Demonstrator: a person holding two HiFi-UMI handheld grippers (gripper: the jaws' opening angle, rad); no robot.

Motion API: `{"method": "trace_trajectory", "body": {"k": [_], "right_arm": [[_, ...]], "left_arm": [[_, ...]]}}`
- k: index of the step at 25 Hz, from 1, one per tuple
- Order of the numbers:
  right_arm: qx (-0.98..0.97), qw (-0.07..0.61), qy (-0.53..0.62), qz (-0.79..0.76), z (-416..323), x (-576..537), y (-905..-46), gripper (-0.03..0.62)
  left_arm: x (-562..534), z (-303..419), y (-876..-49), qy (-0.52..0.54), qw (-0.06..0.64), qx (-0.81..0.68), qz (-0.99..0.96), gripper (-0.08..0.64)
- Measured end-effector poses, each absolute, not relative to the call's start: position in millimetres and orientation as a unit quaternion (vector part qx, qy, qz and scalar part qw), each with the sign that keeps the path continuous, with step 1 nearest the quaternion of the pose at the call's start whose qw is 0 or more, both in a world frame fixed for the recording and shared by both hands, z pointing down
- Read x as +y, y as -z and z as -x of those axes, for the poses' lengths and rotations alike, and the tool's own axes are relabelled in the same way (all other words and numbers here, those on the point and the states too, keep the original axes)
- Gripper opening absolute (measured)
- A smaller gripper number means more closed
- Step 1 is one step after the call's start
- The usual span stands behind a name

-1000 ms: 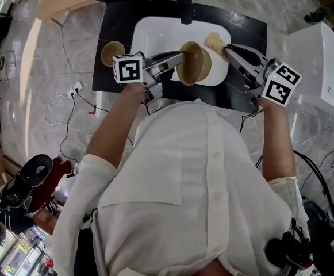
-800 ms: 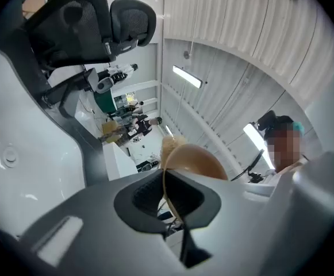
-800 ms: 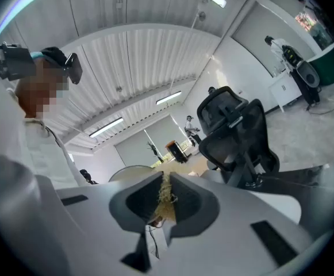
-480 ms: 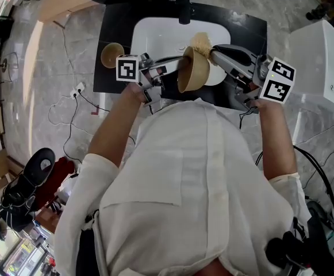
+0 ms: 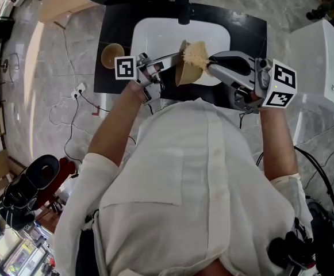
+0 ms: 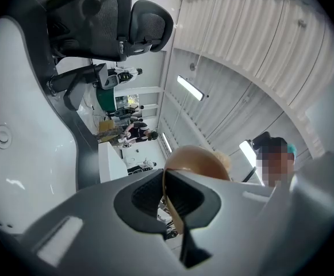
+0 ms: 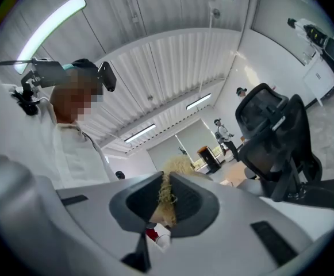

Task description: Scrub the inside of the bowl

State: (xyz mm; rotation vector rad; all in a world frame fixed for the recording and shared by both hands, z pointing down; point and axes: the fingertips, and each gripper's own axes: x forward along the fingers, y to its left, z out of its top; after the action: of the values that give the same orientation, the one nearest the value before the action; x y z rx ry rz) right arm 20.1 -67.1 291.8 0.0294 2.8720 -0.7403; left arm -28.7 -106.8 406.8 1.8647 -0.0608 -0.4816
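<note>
The black counter [image 5: 112,36] runs across the far side, with the white sink [image 5: 155,36] set in it. I have both tools raised over the sink's near edge. My left gripper [image 6: 165,197] has its jaws narrow, pinched on the rim of the bowl [image 5: 184,73]. The bowl hangs in the air above the sink, tipped on edge, its mouth seemingly turned right. My right gripper [image 7: 165,203] is clamped on the scrubber [image 5: 195,54]. That pale tuft sits at the bowl's far rim, and I cannot tell whether it presses the inner wall. A second bowl [image 5: 111,54] stands on the counter, left of the sink. I judge the scrubbing as barely started. Both grips are made and the scrubber is at the mouth, but the strokes round the inside are left to do.
</note>
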Motion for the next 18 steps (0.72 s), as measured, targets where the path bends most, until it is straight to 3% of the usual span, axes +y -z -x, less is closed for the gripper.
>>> {"method": "trace_trajectory", "body": {"k": [18], "right_arm": [[0.964,0.022,0.232,-0.126,3.8,-17.3,-323.3,0.034]], "left_arm": [[-117.6,39.5,-386.5,0.276,0.585,-0.005,-0.763,0.017]]}}
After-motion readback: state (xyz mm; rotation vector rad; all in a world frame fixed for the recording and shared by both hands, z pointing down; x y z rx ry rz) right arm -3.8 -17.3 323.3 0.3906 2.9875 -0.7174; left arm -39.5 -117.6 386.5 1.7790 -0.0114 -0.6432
